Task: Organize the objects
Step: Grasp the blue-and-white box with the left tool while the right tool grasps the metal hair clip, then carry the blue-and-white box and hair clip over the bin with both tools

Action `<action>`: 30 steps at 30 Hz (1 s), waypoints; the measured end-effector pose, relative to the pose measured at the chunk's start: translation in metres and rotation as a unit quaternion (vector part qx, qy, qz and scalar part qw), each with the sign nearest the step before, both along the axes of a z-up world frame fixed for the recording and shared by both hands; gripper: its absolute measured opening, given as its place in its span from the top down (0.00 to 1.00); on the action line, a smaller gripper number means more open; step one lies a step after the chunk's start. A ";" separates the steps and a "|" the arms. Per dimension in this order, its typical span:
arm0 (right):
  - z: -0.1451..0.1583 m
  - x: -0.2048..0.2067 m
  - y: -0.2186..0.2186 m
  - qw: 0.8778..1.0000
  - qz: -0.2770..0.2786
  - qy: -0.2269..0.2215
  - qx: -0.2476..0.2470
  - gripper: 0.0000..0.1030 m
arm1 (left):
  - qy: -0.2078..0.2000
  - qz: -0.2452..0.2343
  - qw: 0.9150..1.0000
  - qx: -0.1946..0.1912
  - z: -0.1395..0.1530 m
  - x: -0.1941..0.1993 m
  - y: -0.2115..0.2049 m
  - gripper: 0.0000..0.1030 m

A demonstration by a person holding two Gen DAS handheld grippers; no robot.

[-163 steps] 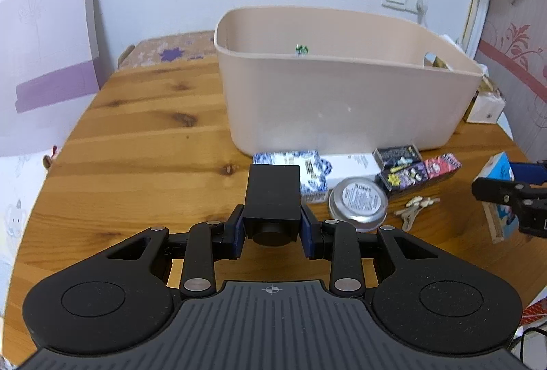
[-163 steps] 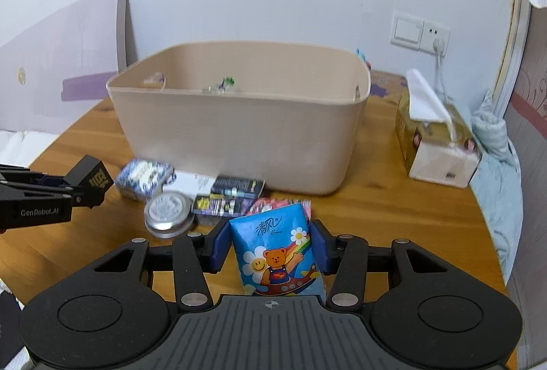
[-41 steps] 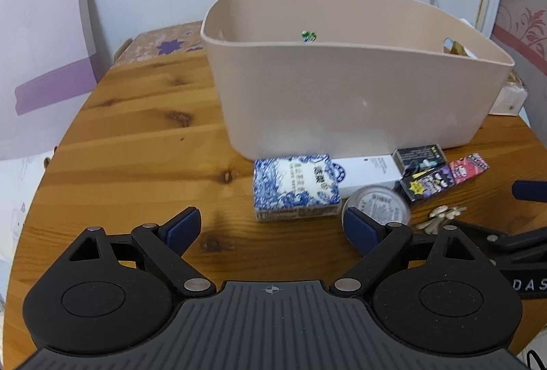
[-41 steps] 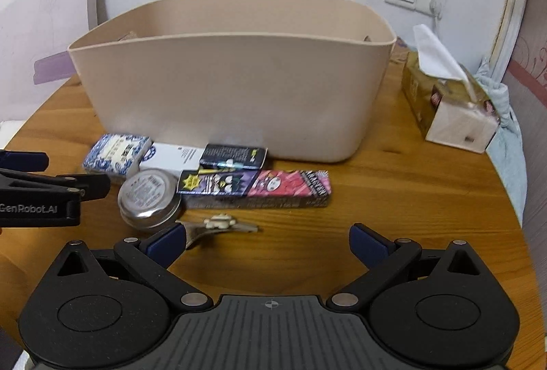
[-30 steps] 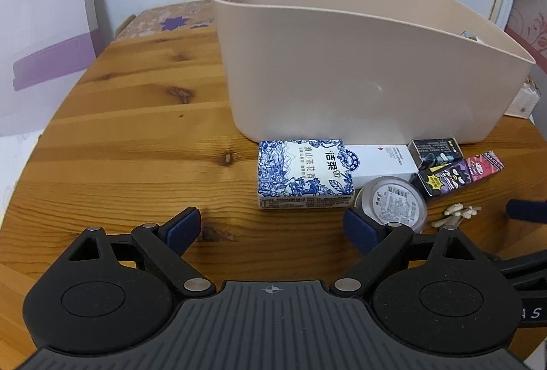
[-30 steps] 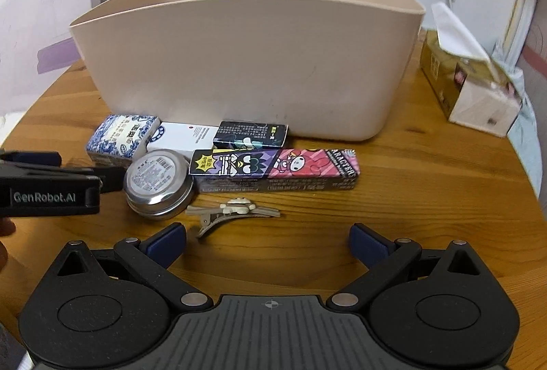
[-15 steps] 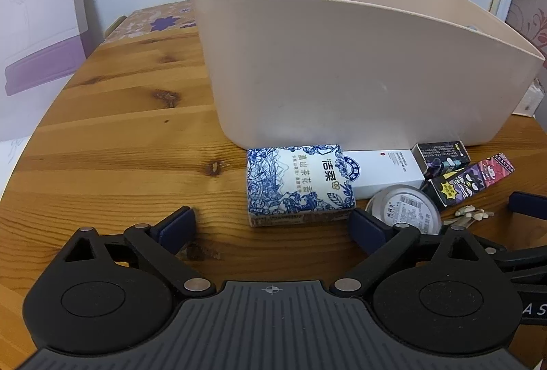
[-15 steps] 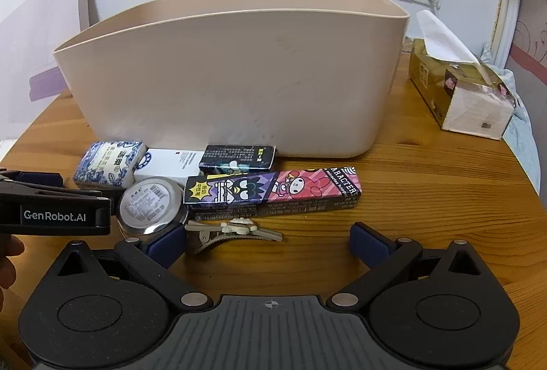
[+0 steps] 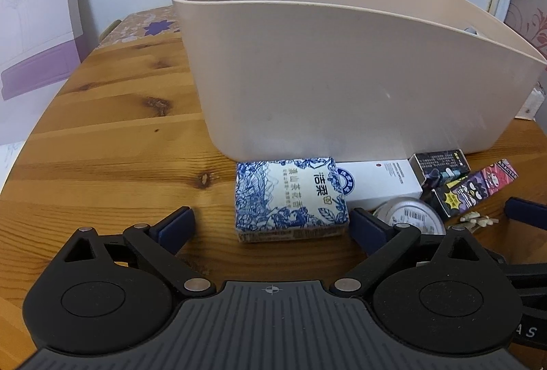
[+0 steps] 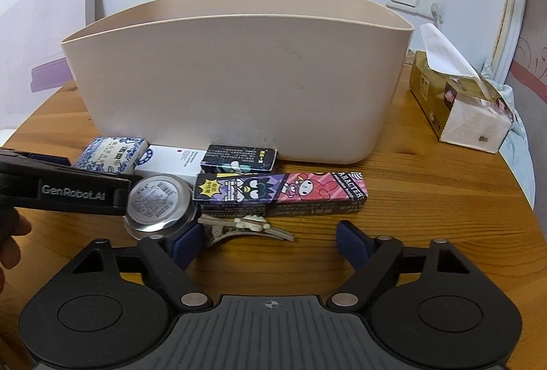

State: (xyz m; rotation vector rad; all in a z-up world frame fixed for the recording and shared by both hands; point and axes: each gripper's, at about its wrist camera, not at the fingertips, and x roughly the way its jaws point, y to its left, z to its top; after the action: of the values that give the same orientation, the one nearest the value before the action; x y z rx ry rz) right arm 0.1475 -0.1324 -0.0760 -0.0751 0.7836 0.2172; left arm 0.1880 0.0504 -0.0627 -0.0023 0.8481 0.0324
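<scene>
The beige tub [image 9: 342, 76] is standing on the wooden table [image 9: 112, 131], and the small things are lying in a row just in front of it. The left gripper [image 9: 270, 226] is hanging wide open, with the blue-and-white tissue pack [image 9: 290, 199] between its fingers, not yet squeezed. The right gripper [image 10: 270, 243] is also spread open, and the hair clip [image 10: 244, 226] is lying between its fingers. The round tin [image 10: 159, 202] and the cartoon box [image 10: 280, 192] are sitting in front of the tub, beside the clip.
</scene>
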 end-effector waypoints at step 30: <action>0.033 -0.020 -0.016 0.999 0.022 -0.023 0.030 0.49 | -0.034 -0.005 0.999 -0.004 0.033 -0.041 0.007 0.38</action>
State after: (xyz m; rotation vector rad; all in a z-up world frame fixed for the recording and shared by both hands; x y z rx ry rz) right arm 0.1275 -0.1487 -0.0425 -0.0412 0.7306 0.2804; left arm 0.1473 0.0572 -0.0293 -0.0056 0.7807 0.0193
